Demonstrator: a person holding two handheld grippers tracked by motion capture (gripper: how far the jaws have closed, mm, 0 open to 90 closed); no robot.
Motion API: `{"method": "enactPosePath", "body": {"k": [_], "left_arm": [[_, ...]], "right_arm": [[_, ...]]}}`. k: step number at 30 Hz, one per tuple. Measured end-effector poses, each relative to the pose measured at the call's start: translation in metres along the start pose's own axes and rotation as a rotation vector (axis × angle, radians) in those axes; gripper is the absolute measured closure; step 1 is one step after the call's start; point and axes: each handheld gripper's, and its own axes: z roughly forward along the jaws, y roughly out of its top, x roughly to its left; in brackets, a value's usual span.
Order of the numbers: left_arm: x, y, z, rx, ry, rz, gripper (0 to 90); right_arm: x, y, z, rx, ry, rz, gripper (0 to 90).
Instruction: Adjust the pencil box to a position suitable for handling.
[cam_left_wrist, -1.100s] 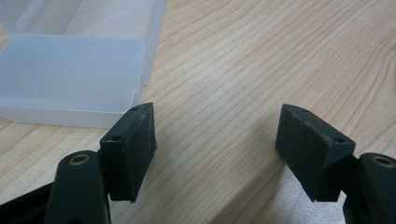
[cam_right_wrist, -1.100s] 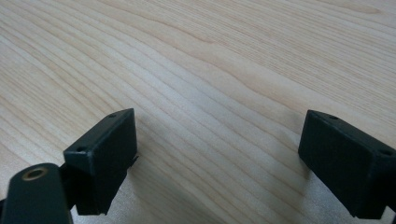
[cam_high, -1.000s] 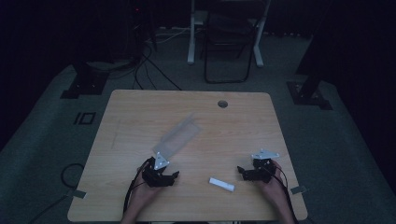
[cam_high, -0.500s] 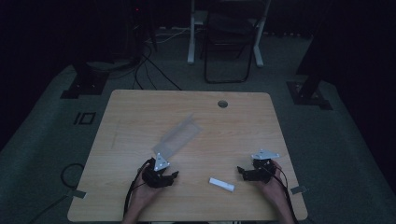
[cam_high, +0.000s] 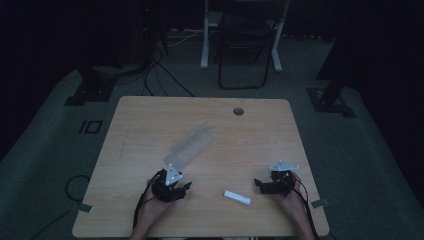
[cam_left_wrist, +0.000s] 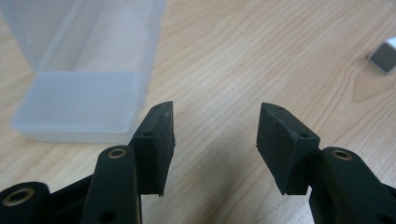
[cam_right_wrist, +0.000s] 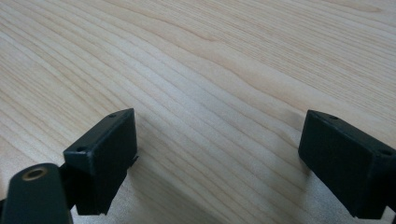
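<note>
Wooden table (cam_high: 150, 210) carries a clear plastic box (cam_high: 192, 145) lying near its middle and a small white block (cam_high: 237, 197) near the front edge. Left gripper (cam_high: 184, 187) sits just in front of the box; its jaws have just been closing, with nothing between them. Right gripper (cam_high: 258, 184), just right of the block, has wide jaws over bare wood.
</note>
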Motion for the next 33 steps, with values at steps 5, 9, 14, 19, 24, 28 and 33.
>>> {"method": "enactPosePath", "body": {"k": [5, 9, 14, 19, 24, 28, 33], "left_arm": [[0.005, 0.003, -0.005, -0.015, 0.015, -0.012, 47.1], [0.009, 0.006, -0.008, -0.028, 0.023, -0.019, 47.3], [0.013, 0.011, -0.013, -0.037, 0.038, -0.013, 47.3], [0.016, 0.016, -0.015, -0.049, 0.047, -0.008, 47.4], [0.019, 0.021, -0.017, -0.058, 0.059, -0.005, 47.5], [0.021, 0.025, -0.017, -0.065, 0.067, -0.010, 47.5], [0.025, 0.028, -0.017, -0.071, 0.080, -0.016, 47.6]], "right_arm": [[0.000, 0.000, 0.000, 0.000, 0.001, 0.000, 11.4], [0.000, 0.000, 0.000, 0.000, 0.001, 0.000, 11.4], [0.000, 0.000, 0.000, 0.000, 0.001, 0.000, 11.4], [0.000, 0.000, 0.000, 0.001, 0.001, 0.001, 11.4], [0.000, 0.000, 0.000, 0.000, 0.000, 0.001, 11.4], [0.000, 0.000, 0.000, 0.001, 0.001, 0.001, 11.4], [0.000, 0.000, 0.000, 0.000, 0.001, 0.001, 11.4]]}}
